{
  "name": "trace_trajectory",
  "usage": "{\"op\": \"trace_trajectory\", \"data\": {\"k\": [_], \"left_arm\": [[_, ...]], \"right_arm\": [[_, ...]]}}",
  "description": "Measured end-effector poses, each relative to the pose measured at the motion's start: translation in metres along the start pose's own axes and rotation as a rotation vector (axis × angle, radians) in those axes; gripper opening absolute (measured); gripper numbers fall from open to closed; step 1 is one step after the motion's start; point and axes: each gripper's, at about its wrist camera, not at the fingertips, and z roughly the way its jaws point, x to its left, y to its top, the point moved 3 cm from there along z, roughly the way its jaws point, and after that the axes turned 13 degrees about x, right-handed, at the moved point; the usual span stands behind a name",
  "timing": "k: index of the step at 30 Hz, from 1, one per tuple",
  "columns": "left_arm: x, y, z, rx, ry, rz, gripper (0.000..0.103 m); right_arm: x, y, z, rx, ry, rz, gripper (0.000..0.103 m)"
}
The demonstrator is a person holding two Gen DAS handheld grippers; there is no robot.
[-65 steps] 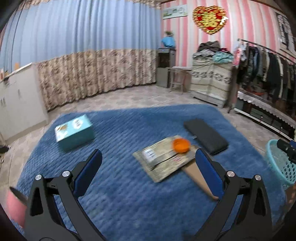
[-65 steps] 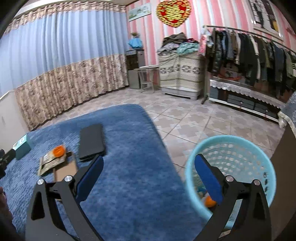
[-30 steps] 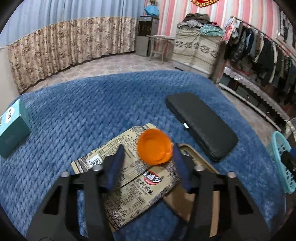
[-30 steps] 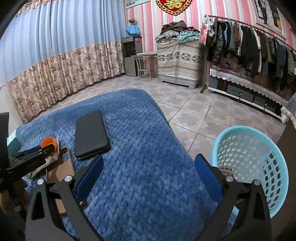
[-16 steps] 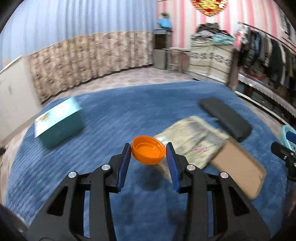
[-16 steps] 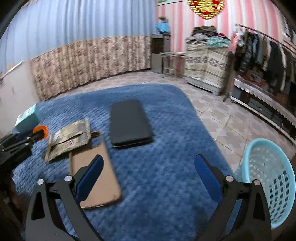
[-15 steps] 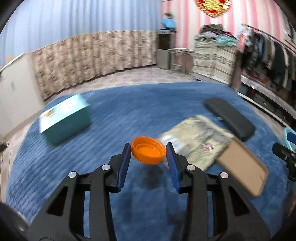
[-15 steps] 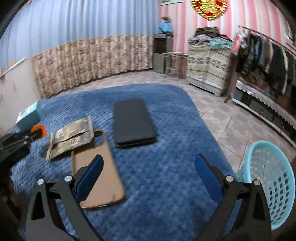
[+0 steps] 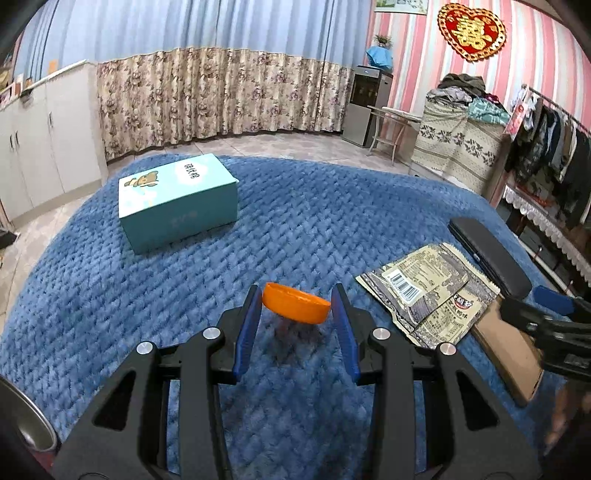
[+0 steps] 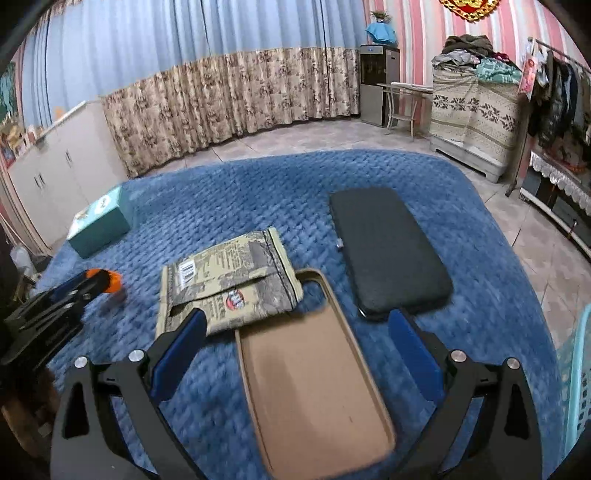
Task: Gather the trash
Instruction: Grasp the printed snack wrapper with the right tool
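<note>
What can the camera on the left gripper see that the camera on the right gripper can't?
Only the left wrist view shows the red heart decoration whole, and the round orange plastic lid face-on between the left gripper.

Only the right wrist view shows the light blue plastic basket and the open right gripper.

Both show the blue rug, the teal cardboard box, the printed snack wrapper, the tan phone case and the flat black case.

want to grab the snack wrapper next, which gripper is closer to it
Right. The right gripper hangs open just short of the snack wrapper, one finger overlapping its near edge. The left gripper is off to the wrapper's side, shut on the orange cap.
</note>
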Motion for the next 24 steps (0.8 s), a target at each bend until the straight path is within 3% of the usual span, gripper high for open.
{"op": "trace_trajectory", "data": {"k": [1, 4, 7, 9, 13, 15, 18, 24], "left_arm": [[0.001, 0.0, 0.0, -0.002, -0.003, -0.001, 0.038], [-0.003, -0.001, 0.001, -0.002, -0.005, 0.006, 0.038], [-0.003, -0.001, 0.001, -0.003, -0.008, 0.007, 0.038], [-0.004, -0.001, 0.002, -0.001, -0.009, 0.006, 0.038], [-0.004, -0.001, 0.001, -0.001, -0.007, 0.007, 0.038], [-0.004, -0.001, 0.001, -0.002, -0.008, 0.006, 0.038], [-0.005, -0.001, 0.002, -0.001, -0.004, 0.011, 0.038], [-0.011, 0.001, 0.0, -0.017, 0.023, 0.03, 0.038]], "right_arm": [[0.001, 0.003, 0.006, 0.01, 0.006, 0.001, 0.094], [0.001, 0.009, 0.019, 0.043, 0.053, 0.013, 0.075], [0.004, 0.015, 0.029, 0.045, 0.06, 0.009, 0.069], [0.006, 0.019, 0.033, 0.056, 0.091, 0.006, 0.047], [0.014, 0.018, 0.037, 0.062, 0.089, -0.021, 0.031], [0.013, 0.017, 0.032, 0.046, 0.079, -0.029, 0.016], [0.006, 0.016, 0.018, 0.006, 0.084, -0.018, 0.005], [-0.019, 0.011, -0.027, -0.093, 0.123, 0.022, 0.002]]}}
